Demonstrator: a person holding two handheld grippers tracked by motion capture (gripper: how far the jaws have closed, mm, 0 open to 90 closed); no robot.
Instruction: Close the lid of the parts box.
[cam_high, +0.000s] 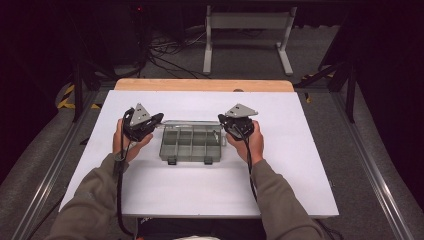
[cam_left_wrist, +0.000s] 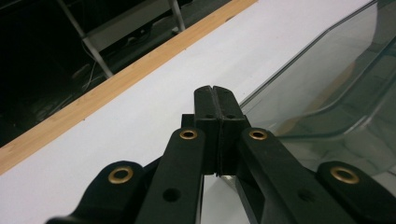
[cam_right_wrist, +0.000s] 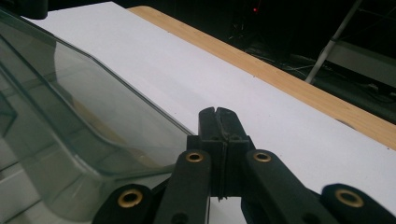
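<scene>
A: How are the two hands posed?

B: The left hand (cam_high: 125, 142) and the right hand (cam_high: 254, 142) are seen entering from the near edge of the table, forearms angled inward. The left gripper (cam_high: 159, 119) is held at the left end of the clear, grey-tinted, rectangular plastic compartment box (cam_high: 191, 144); the right gripper (cam_high: 222, 120) is held at its right end. Both grippers are pointed toward the box's far corners.

A: What is the state of the jaws?

B: In the left gripper view, the black jaws of the left gripper (cam_left_wrist: 215, 91) are pressed together, with nothing between them. The same is observed for the right gripper (cam_right_wrist: 217, 114) in the right gripper view: pads together, nothing gripped.

A: Where is the box, and how is it oriented?

B: The box is placed flat on the white table top (cam_high: 200, 190), roughly at its centre, between the two hands. Its long axis is run left to right across the table. Two dark latches are faced toward the person. The transparent lid (cam_left_wrist: 327, 88) is seen raised beside the left jaws, and the same lid (cam_right_wrist: 70, 116) beside the right jaws. Whether the jaw tips touch the lid cannot be told.

A: What else is around?

B: A light wooden strip (cam_high: 204, 85) is fitted along the table's far edge. Beyond it, a white metal stand (cam_high: 247, 35) and loose cables (cam_high: 170, 50) are found on the floor, well apart from the box. Nothing is placed between the grippers and the box.
</scene>
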